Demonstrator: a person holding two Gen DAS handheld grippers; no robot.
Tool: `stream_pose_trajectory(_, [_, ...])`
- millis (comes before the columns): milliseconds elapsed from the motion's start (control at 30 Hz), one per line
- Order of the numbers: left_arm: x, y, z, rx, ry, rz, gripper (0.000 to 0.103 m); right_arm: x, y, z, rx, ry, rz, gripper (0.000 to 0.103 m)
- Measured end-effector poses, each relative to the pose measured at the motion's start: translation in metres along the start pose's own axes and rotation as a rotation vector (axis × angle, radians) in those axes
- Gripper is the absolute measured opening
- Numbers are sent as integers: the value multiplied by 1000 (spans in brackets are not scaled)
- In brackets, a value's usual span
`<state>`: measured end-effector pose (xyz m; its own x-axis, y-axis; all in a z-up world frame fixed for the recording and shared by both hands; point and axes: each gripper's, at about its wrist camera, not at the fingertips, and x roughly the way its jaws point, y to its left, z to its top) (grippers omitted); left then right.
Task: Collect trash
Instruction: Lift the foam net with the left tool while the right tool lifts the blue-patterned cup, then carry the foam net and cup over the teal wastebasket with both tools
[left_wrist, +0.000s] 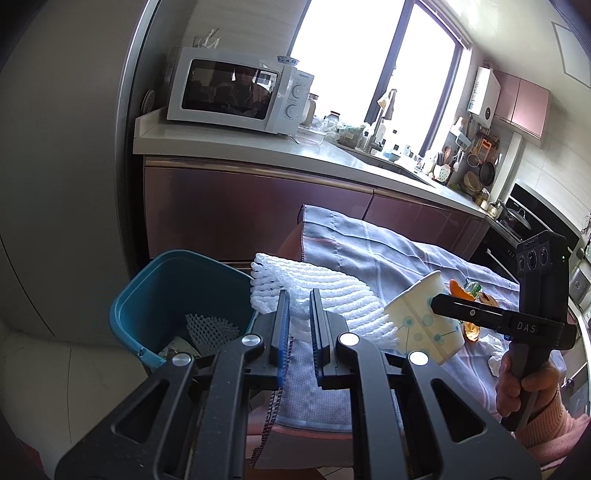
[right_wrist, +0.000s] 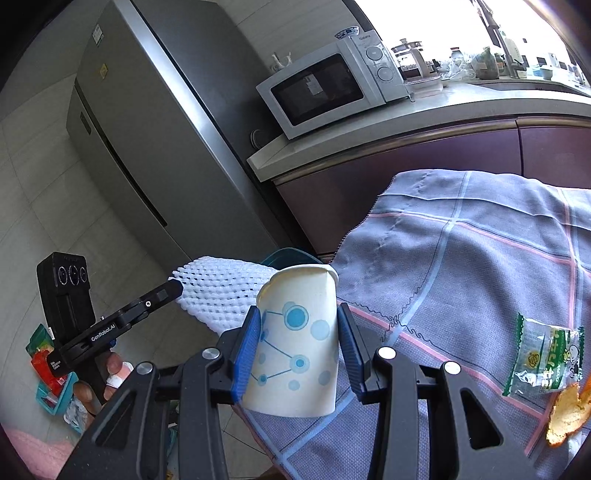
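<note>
**Carrying trash to the bin**

Gripping a white foam net (left_wrist: 314, 291), the left gripper (left_wrist: 299, 314) has its jaws nearly closed. The right gripper (right_wrist: 297, 347) clamps a paper cup (right_wrist: 295, 343). The bin (left_wrist: 177, 302) sits at nine o'clock of the table (right_wrist: 480, 258).

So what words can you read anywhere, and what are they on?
"DAS": on the right gripper, seen from the left camera.
"GenRobot.AI": on the left gripper.
"Galanz": on the microwave.
Snack wrapper: print I can't read.
Fridge stickers and the small label on the left gripper: too small.
</note>
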<state>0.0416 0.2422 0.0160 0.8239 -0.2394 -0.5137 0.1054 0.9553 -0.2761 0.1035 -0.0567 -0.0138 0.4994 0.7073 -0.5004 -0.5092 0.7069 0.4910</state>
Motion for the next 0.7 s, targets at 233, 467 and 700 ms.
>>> stream_pose_trajectory(233, [-8, 11, 5, -11, -17, 25, 11, 12, 7, 6, -11, 8, 21, 40])
stream_pose_trajectory(467, [-11, 16, 6, -22, -22, 46, 11, 24, 10, 11, -8, 24, 43, 40])
stream_pose_trajectory(700, [-11, 21, 7, -33, -26, 62, 11, 37, 14, 15, -17, 39, 55, 40])
